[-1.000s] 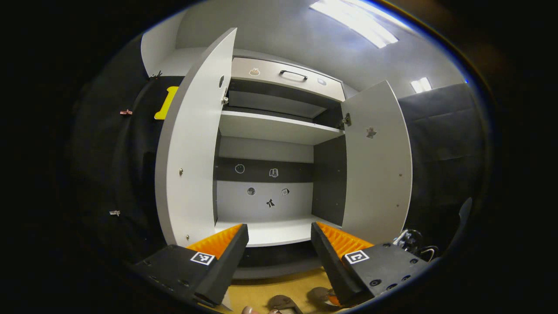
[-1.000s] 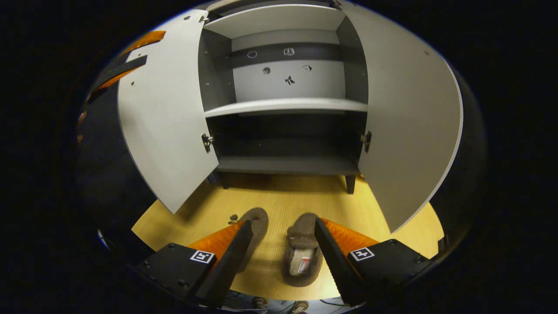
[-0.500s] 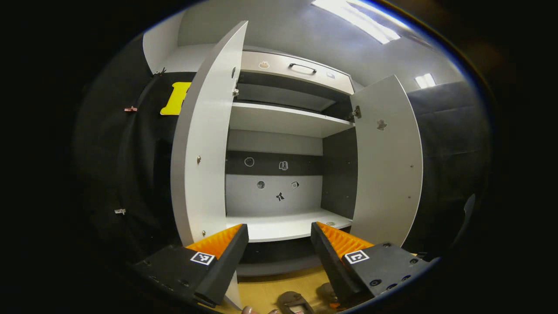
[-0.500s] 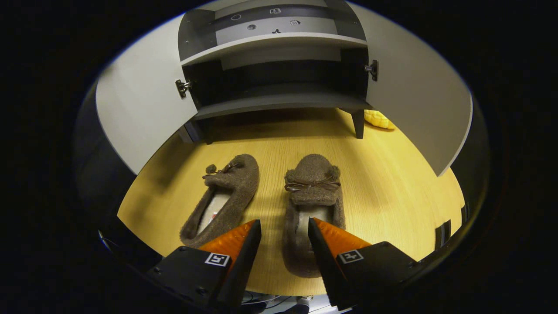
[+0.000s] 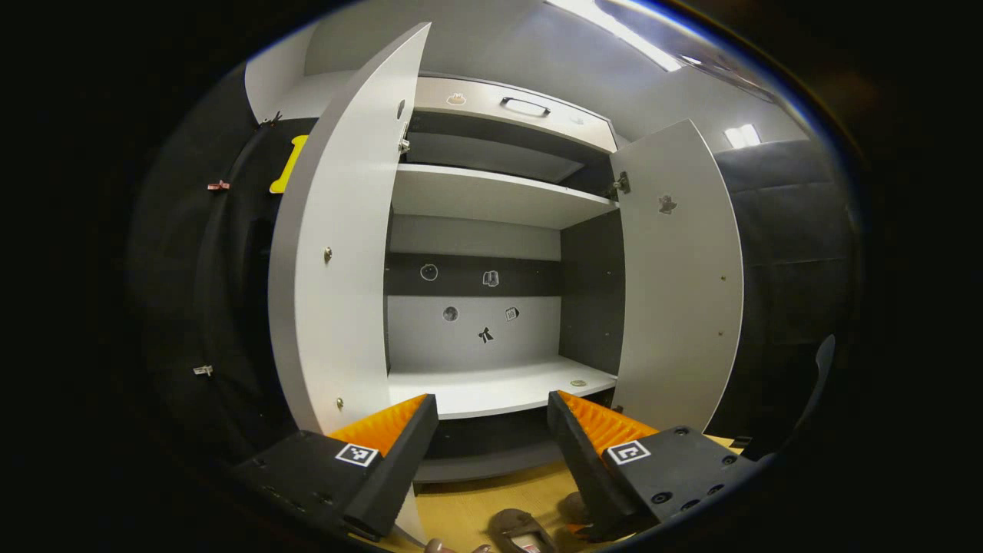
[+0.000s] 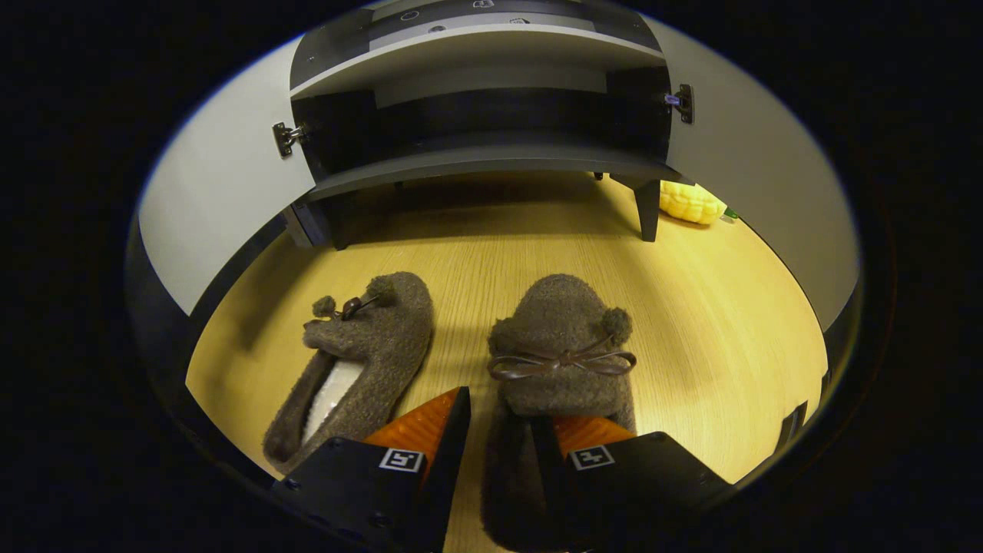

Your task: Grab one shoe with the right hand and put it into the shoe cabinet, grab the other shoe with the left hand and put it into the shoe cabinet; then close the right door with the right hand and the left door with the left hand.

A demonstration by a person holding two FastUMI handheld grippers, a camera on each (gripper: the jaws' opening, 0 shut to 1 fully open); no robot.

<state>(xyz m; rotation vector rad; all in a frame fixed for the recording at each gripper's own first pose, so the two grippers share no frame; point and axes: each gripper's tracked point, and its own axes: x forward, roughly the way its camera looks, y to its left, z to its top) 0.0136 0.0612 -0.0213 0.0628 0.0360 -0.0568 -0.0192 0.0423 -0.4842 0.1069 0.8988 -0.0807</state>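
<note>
Straddling one side wall of the right slipper point(image 6: 559, 338), right gripper point(image 6: 499, 430) half closed.
Left gripper point(image 5: 491, 422) open before the cabinet point(image 5: 499, 388).

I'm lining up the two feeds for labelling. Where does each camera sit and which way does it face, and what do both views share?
Left gripper view: rides the left gripper, held low, facing up into the open shoe cabinet; its own two fingers show, apart.
Right gripper view: rides the right gripper, tilted down at the wooden floor; its fingers straddle the side wall of the right slipper.
Shared: the cabinet, both open doors, the slippers.
</note>
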